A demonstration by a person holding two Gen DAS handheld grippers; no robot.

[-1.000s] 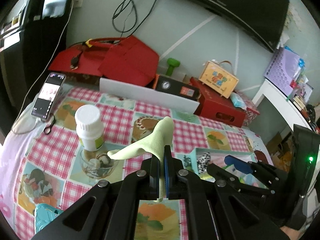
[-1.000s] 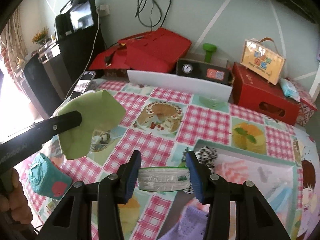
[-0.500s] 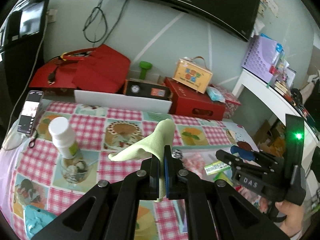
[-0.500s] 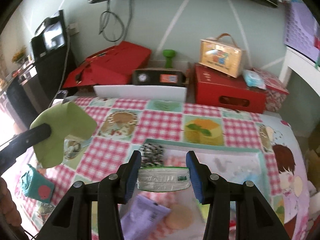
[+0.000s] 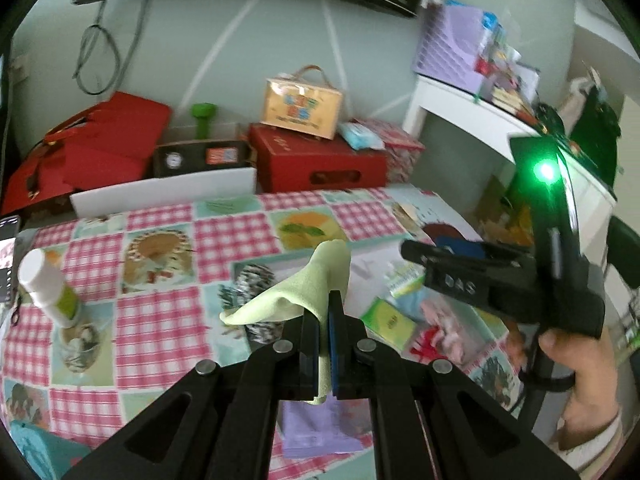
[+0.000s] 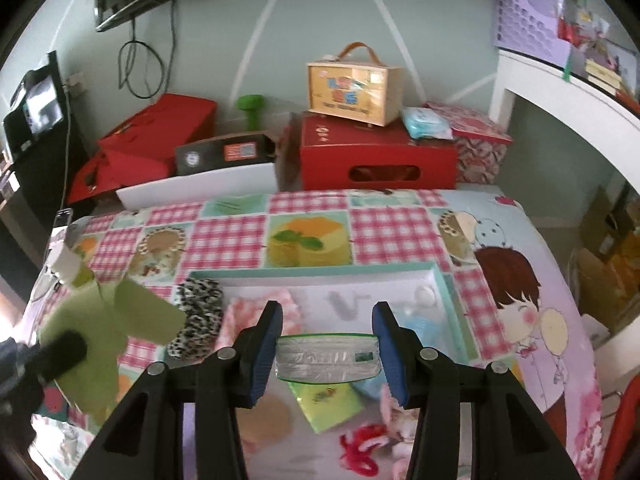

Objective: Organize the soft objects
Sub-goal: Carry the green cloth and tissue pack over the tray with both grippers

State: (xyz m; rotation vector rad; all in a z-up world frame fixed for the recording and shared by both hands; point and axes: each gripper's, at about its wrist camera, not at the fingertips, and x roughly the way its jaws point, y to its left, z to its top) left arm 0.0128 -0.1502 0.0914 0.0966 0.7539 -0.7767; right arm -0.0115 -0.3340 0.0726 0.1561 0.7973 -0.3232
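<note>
Worktop (image 6: 400,224) under checked cloth carries teal-rimmed tray (image 6: 442,292). Left tongs (image 5: 325,312) clenched on green cloth (image 5: 316,280), above tray. Right tongs (image 6: 327,338) grasping clear tissue pack (image 6: 327,360), over tray.

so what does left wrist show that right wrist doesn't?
Only left wrist: the left gripper head-on, shut on the green cloth; the person's hand holding the right gripper's handle, and its green light.

Only right wrist: the right gripper shut on a clear plastic packet, and the tray's far rim unobstructed.

Both: checked tablecloth, leopard-print item, red box behind the table, white-capped bottle.
</note>
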